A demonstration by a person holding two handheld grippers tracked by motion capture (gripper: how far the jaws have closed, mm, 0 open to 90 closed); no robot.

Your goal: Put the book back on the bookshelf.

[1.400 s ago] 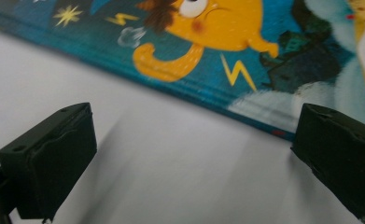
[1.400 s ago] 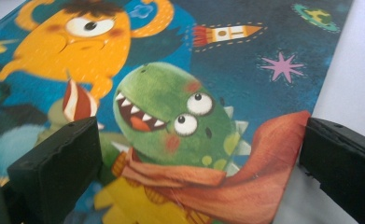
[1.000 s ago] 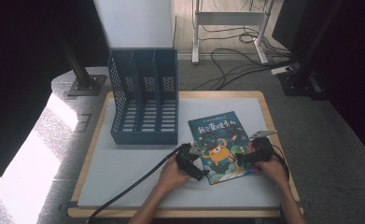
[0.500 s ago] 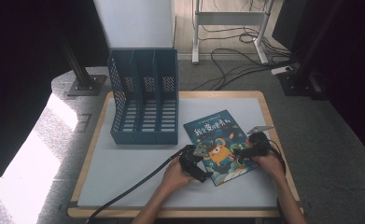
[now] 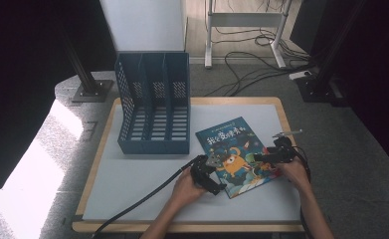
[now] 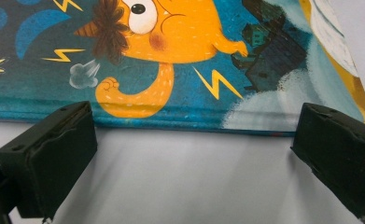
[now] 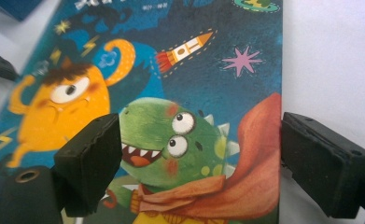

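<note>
Right gripper hides the book's lower cover.

The tabletop is a pale grey-white surface framed by a light wooden rim. A blue file rack with 3 compartments lies on its back at the rear left. Just right of it, a picture book lies flat, cover up, turned at an angle, near the front right.

Glossy paper book — matt tabletop
</note>
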